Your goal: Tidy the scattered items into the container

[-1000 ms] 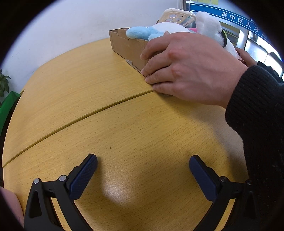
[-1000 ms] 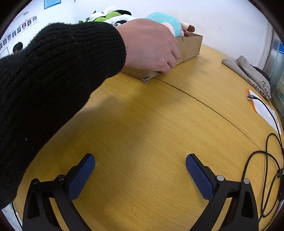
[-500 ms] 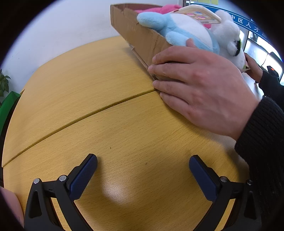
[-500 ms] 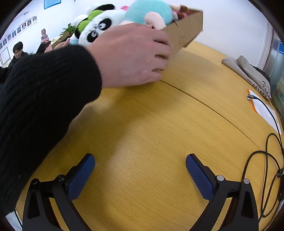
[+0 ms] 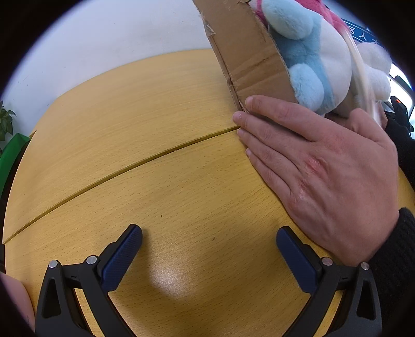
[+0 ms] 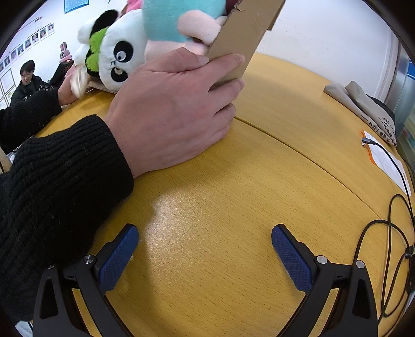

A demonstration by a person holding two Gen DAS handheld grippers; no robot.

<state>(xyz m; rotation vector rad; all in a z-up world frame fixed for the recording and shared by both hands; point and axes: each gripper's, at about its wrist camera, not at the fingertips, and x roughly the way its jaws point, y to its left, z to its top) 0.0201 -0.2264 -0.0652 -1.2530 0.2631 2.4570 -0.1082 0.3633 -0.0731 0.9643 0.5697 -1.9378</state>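
A cardboard box (image 5: 246, 51) full of plush toys is tipped steeply up on the wooden table (image 5: 155, 181). A bare hand (image 5: 319, 166) in a black sleeve grips its lower edge. A blue and white plush (image 5: 308, 51) bulges out of it. In the right wrist view the box (image 6: 246, 33) shows a panda plush (image 6: 116, 57) and a teal and pink plush (image 6: 181, 20) spilling toward the hand (image 6: 176, 109). My left gripper (image 5: 207, 248) is open and empty low over the table. My right gripper (image 6: 205, 246) is open and empty too.
A second black-sleeved arm (image 6: 28, 114) reaches in at the far left. A grey folded cloth (image 6: 363, 103), a paper (image 6: 386, 163) and black cables (image 6: 389, 233) lie at the right. A seated person (image 6: 26, 80) is in the background.
The hand has tipped the box up much more steeply and closer to me, and the plush toys lean out. Both grippers have stayed still and open.
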